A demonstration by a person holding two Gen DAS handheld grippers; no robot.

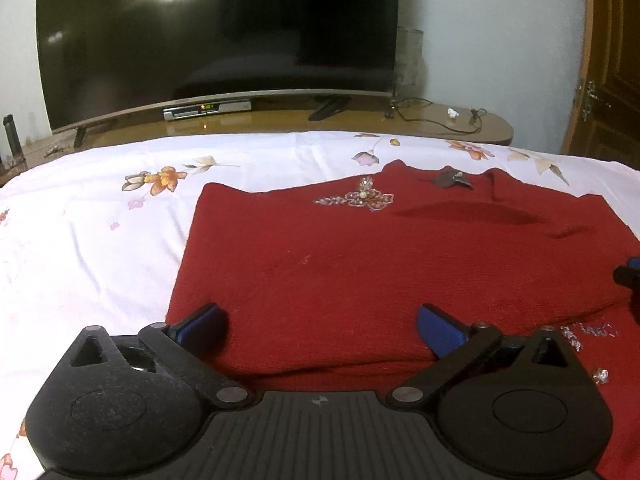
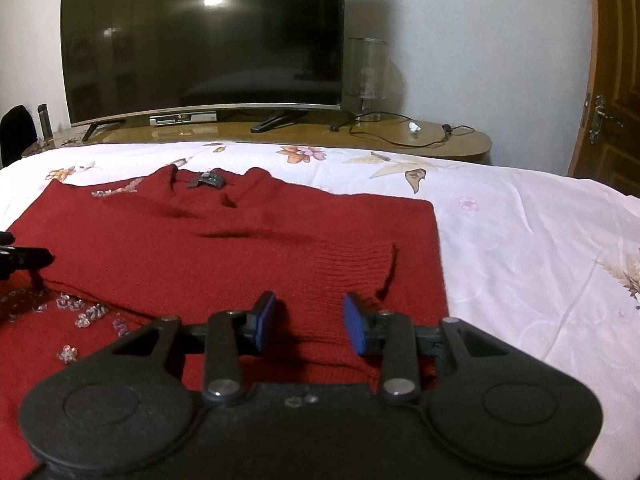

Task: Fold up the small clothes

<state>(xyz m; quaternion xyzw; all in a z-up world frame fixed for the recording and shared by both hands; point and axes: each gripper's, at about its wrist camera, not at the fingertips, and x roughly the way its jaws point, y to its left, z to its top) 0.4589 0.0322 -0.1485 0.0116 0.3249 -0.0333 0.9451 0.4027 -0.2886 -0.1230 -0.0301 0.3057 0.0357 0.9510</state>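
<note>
Both grippers are hovering low with their fingers apart.

The left gripper (image 1: 320, 326) is spreading its blue-padded fingers (image 1: 440, 334) wide, pointing toward 12 o'clock. The right gripper (image 2: 309, 320) is holding its fingers (image 2: 354, 322) at a narrower gap, also aimed at 12 o'clock, with the left one's tip showing at its 9 o'clock.

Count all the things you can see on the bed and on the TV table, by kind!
Red sweaters: 1
Hand-held grippers: 2, left, right
TVs: 1
Set-top boxes: 1
Glass lamps: 1
Cables: 1
Bottles: 1
Total: 8
</note>
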